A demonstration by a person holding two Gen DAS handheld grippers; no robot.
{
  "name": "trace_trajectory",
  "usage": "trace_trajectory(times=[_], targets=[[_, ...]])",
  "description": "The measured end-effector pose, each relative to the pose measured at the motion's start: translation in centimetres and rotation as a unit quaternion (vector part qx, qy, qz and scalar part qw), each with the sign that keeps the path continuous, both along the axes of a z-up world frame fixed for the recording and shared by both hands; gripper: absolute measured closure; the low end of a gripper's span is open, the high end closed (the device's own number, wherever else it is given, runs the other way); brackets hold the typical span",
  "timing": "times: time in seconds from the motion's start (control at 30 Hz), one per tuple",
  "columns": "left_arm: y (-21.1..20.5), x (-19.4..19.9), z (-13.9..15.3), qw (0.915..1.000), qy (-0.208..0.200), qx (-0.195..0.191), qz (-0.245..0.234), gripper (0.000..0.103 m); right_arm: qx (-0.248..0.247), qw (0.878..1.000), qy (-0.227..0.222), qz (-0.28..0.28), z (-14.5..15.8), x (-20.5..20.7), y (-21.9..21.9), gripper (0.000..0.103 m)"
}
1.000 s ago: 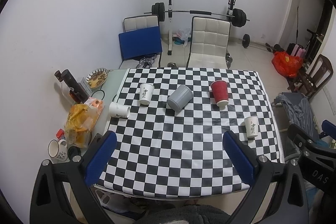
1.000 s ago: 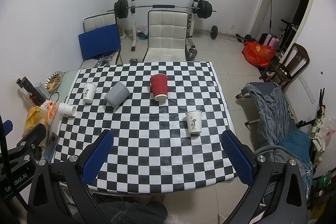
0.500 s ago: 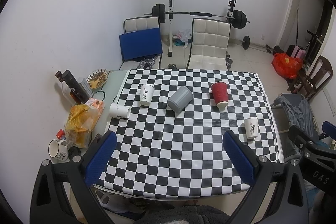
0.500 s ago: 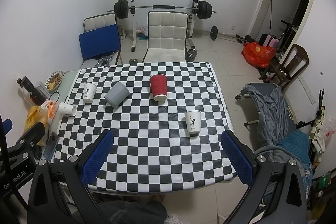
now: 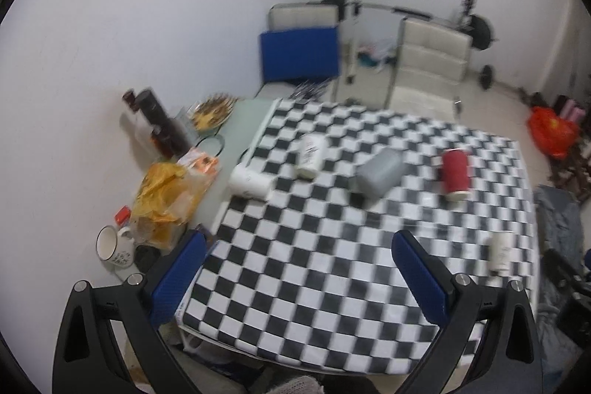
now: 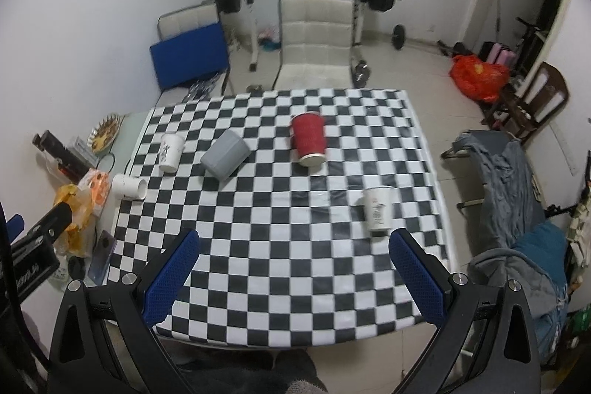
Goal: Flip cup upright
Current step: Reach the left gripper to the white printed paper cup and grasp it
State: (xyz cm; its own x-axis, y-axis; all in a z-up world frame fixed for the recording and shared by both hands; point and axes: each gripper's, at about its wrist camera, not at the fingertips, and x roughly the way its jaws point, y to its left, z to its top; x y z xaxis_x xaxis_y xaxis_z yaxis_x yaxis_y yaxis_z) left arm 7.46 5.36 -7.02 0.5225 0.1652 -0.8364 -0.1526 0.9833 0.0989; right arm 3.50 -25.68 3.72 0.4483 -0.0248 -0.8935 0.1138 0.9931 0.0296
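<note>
Swinging left since the earlier frame, the left gripper (image 5: pixel 295 268) now faces the surface's left edge, its view blurred.
Both grippers hover over the near edge of the checkered surface (image 6: pixel 280 246), the right gripper (image 6: pixel 295 268) too, fingers spread wide and holding nothing. Lying on their sides are the grey cup (image 6: pixel 225 154) at centre left and a white cup (image 6: pixel 129 187) at the left edge; the red cup (image 6: pixel 308 139) stands rim-down.

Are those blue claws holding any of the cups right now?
No. The left gripper and right gripper are both open and empty, above the table's near edge.
</note>
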Motion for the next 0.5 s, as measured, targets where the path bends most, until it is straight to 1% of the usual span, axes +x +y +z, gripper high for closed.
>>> trace_trajectory(times=[0.1,0.2,0.27,0.37,0.4,0.47,0.5], targets=[[2.5,2.2,-2.9,0.9992,0.029,0.005,0.028,0.000,0.009,1.000,0.021,0.016,-3.5,3.9,2.2,0.000],[5.0,5.8,-6.3,0.9964,0.068,0.013,0.049,0.000,0.014,0.998,0.047,0.030,-7.7,8.4,4.7,0.000],[6.3,8.0,-8.0,0.9951,0.081,0.016,0.055,0.000,0.027,0.996,0.069,0.040,-10.8,11.8,6.5,0.000],[7.6,11.4,-10.3,0.9934,0.098,0.023,0.055,0.000,0.026,0.994,0.095,0.054,-14.9,16.5,9.3,0.000],[7.9,12.7,-11.1,0.9930,0.103,0.026,0.053,0.000,0.028,0.993,0.102,0.057,-16.1,17.9,10.2,0.001],[8.4,15.5,-13.1,0.9916,0.120,0.021,0.044,0.000,0.028,0.990,0.120,0.063,-18.8,20.9,12.0,0.007],[8.6,16.7,-14.0,0.9907,0.128,0.019,0.040,0.000,0.030,0.988,0.133,0.067,-20.3,22.5,12.8,0.012]])
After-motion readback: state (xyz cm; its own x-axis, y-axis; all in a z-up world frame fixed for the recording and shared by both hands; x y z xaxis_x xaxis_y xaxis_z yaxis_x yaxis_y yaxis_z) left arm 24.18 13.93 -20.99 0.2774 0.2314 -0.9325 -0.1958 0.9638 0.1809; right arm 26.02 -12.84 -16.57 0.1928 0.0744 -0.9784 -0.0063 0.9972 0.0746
